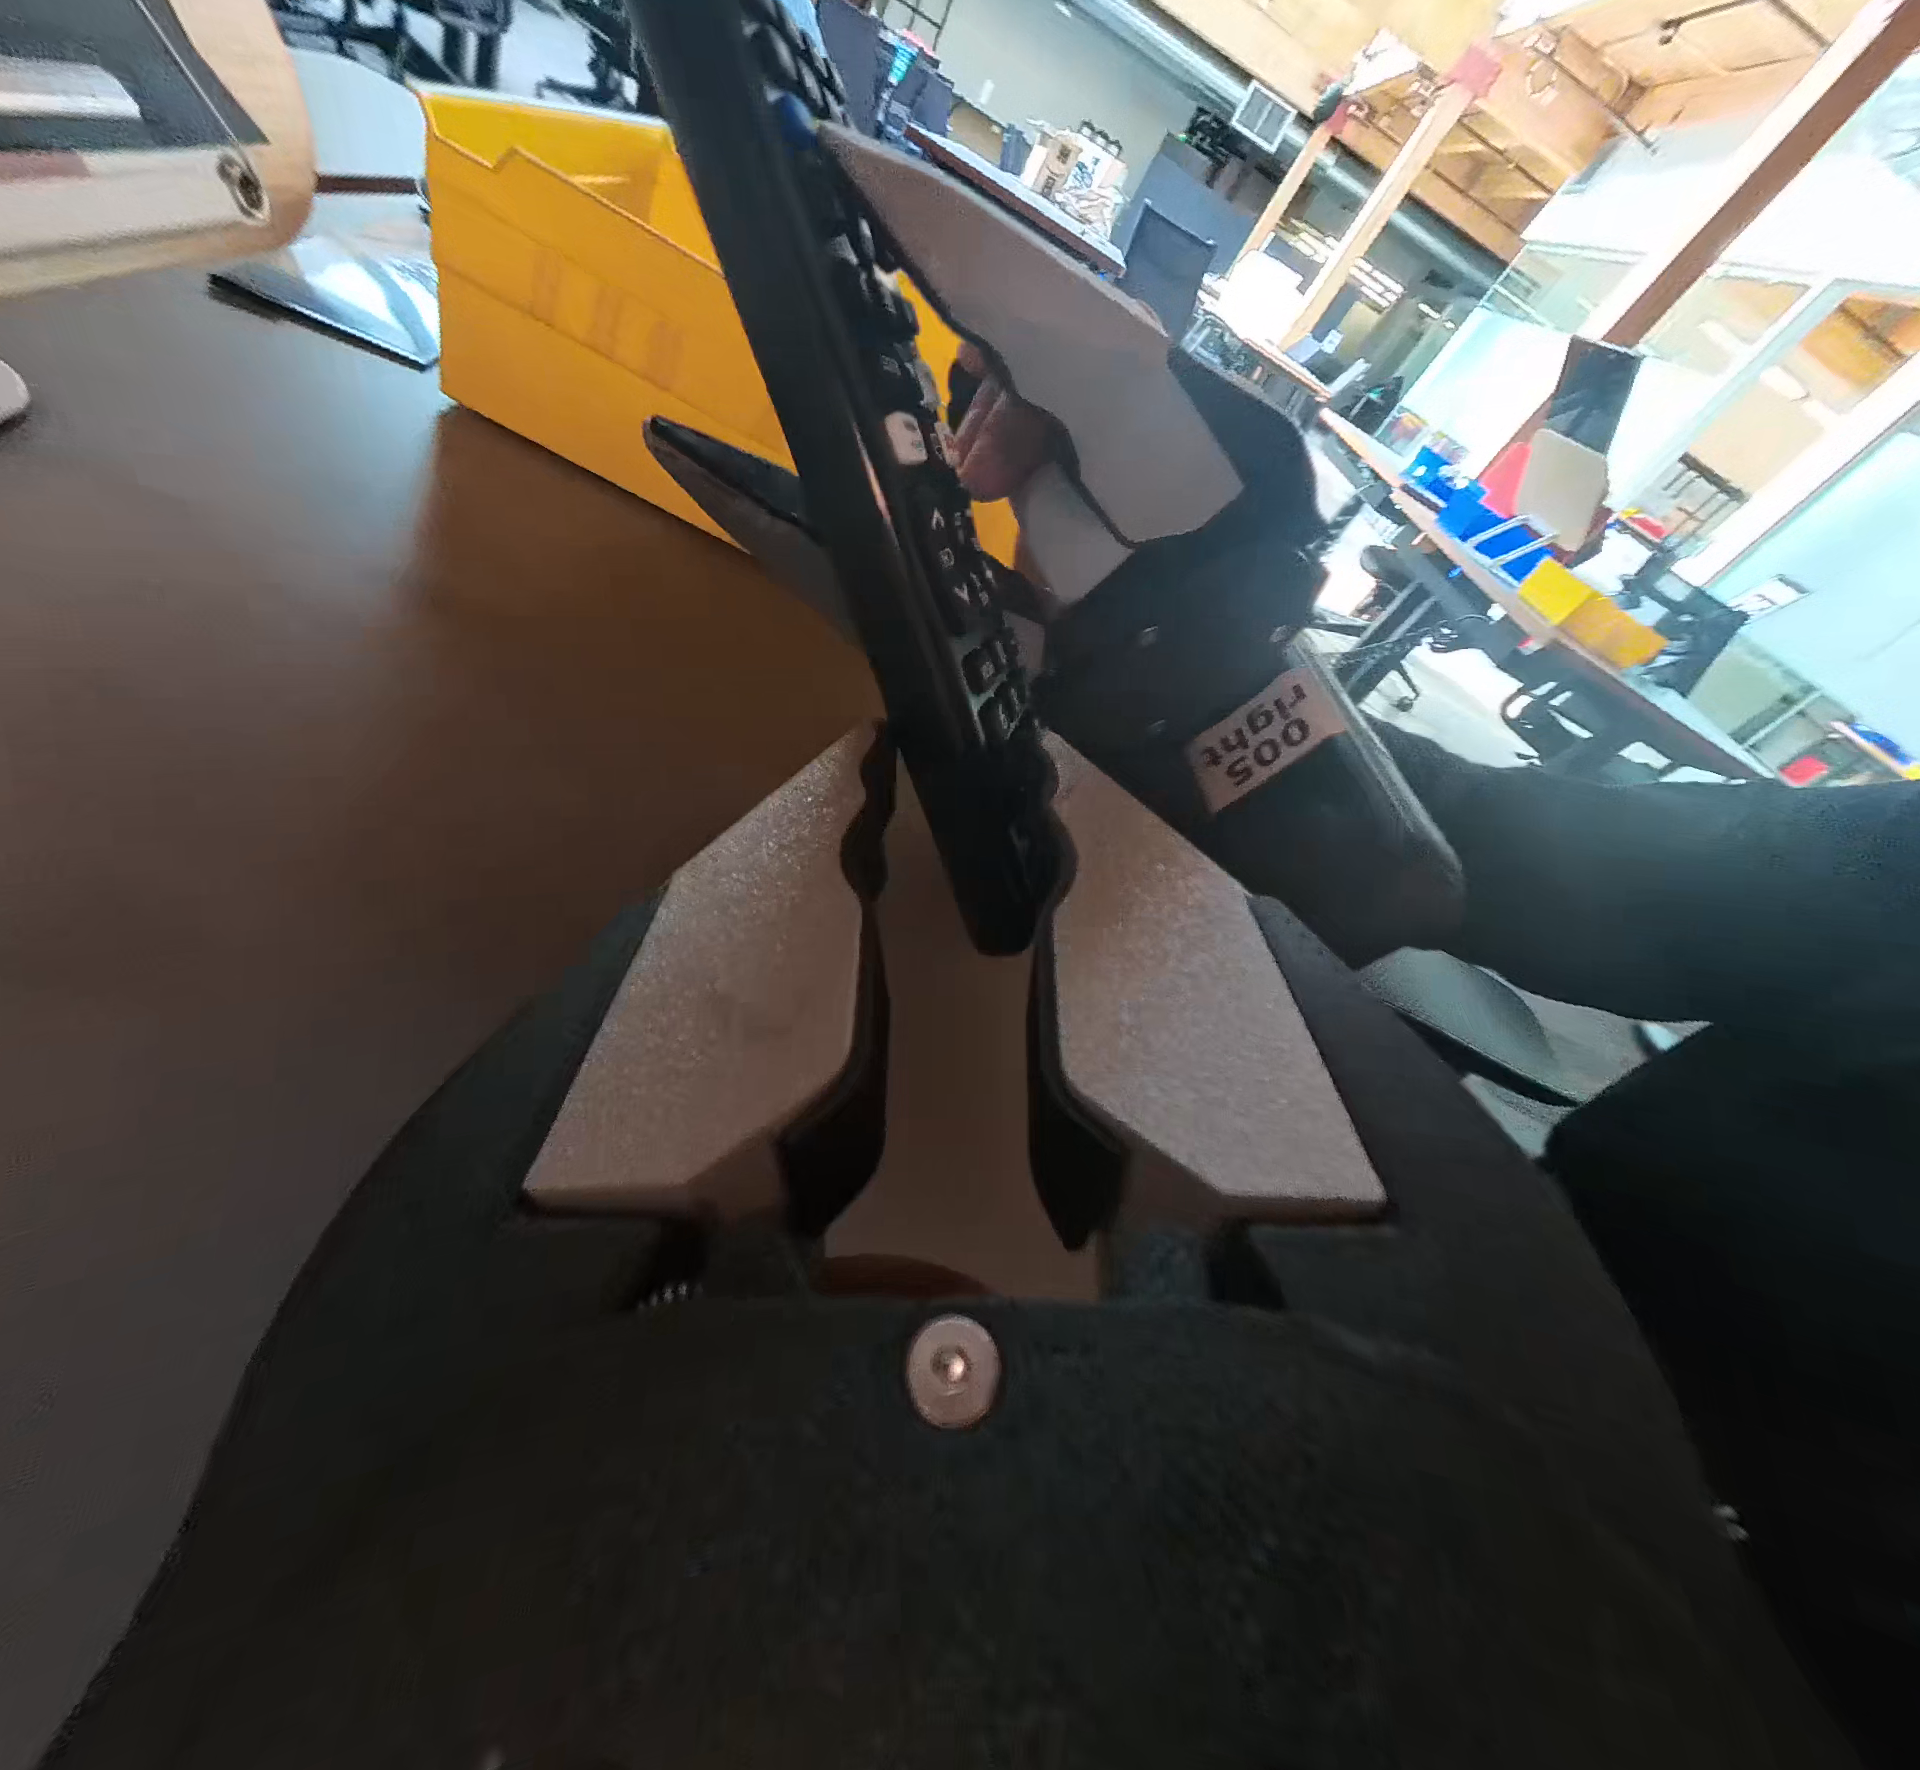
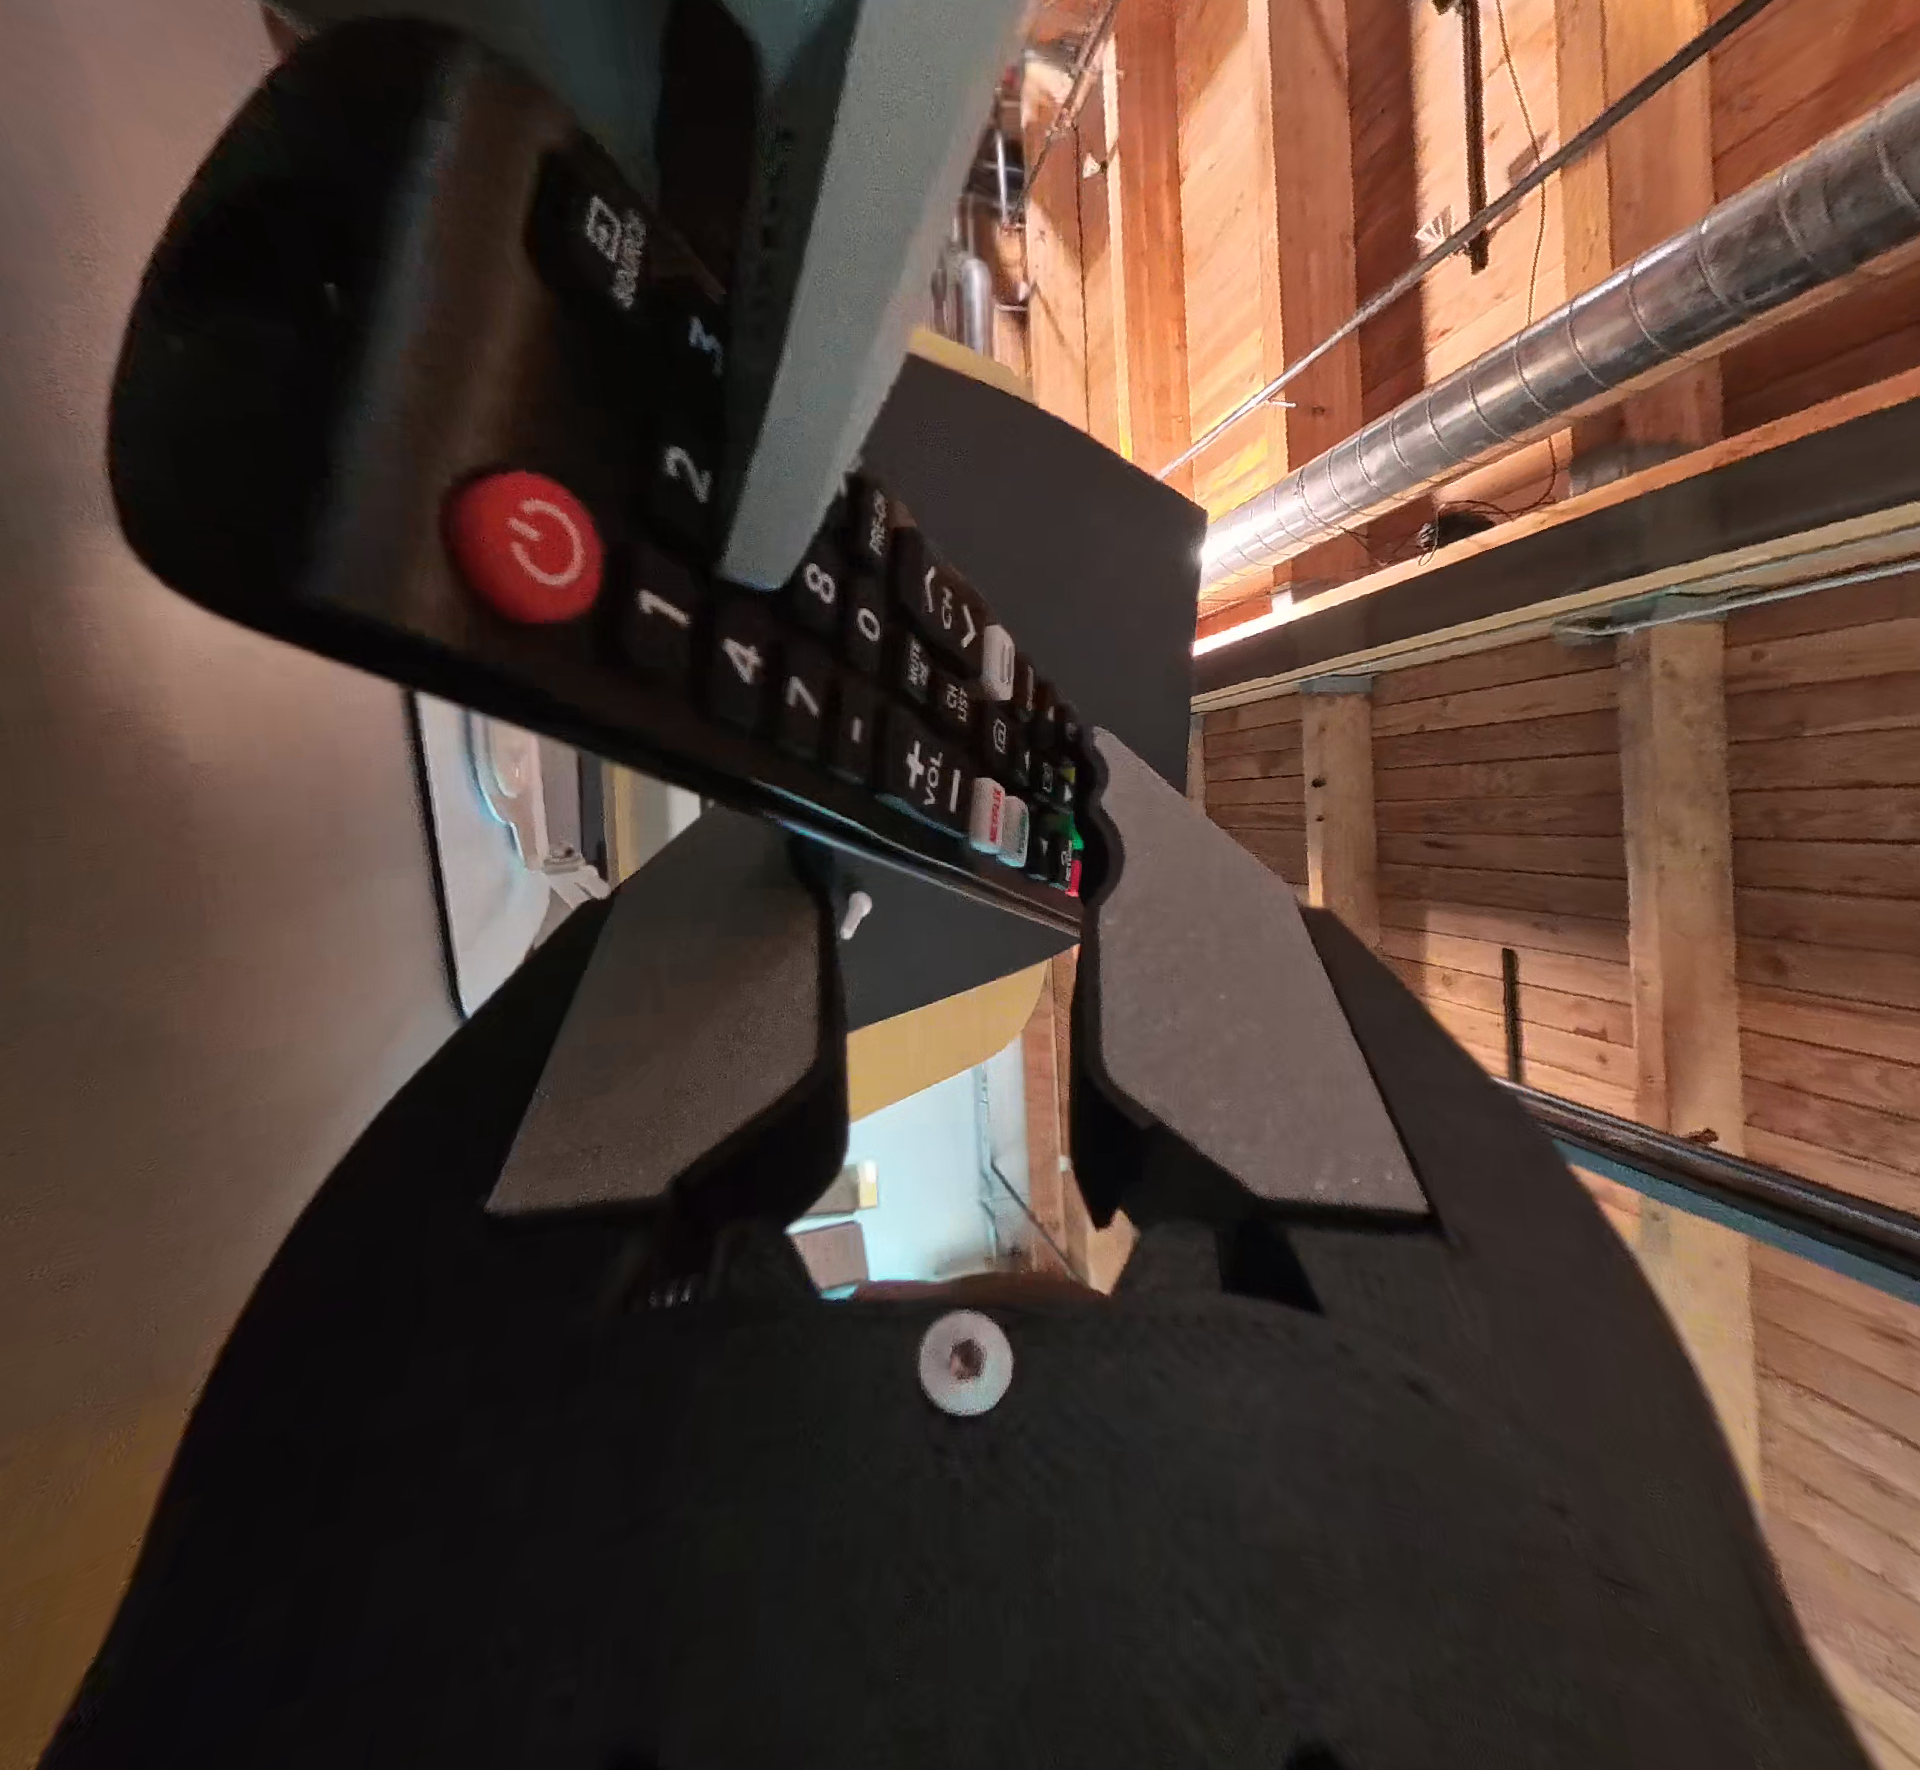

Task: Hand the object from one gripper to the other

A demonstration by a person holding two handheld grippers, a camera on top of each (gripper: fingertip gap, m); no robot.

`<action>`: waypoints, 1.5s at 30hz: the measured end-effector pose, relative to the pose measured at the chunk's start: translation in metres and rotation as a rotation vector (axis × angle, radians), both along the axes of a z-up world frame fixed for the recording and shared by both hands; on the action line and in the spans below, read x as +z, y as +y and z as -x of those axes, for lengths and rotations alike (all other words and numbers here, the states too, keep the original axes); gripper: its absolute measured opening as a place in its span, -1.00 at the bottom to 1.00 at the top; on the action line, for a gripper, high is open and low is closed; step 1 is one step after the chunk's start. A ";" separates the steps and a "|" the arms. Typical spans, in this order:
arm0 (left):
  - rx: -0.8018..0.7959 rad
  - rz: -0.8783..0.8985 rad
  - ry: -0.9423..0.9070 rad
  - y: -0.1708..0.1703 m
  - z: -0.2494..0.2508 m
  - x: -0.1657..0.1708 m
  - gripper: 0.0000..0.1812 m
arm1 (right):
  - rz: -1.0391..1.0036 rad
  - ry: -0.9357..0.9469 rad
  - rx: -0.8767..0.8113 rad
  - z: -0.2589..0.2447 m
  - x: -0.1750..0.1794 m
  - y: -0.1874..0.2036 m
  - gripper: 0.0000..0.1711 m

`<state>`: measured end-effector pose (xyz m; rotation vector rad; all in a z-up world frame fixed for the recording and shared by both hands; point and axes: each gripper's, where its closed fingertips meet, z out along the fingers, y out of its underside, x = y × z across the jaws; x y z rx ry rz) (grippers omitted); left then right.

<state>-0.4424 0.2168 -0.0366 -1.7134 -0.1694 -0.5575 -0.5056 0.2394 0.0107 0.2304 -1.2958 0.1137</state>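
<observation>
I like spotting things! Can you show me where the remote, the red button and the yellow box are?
remote [image 1: 914, 515]: left wrist view, on its black button face.
red button [image 2: 528, 544]: right wrist view, middle of the round button.
yellow box [image 1: 561, 286]: left wrist view, on its side wall.

One black, long plastic remote control [image 1: 914, 515] with rubber buttons is in view. On it sits one round red button [image 2: 525, 546]. Two handheld grippers with black bodies and grey fingers appear: the left gripper [image 1: 961, 816] and the right gripper [image 2: 951, 847]. Each has two fingers, so four fingers in all. One yellow plastic bin [image 1: 561, 307] stands on one dark brown wooden table [image 1: 260, 629]. One ribbed silver metal duct [image 2: 1558, 370] runs along the wooden ceiling. Far off, several more small bins, blue and yellow, sit on other tables; their number cannot be told.
</observation>
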 end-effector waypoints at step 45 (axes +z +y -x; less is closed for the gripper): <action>0.300 -0.187 0.469 -0.013 0.032 0.038 -0.61 | 0.647 -0.391 0.337 -0.030 0.022 0.005 -0.78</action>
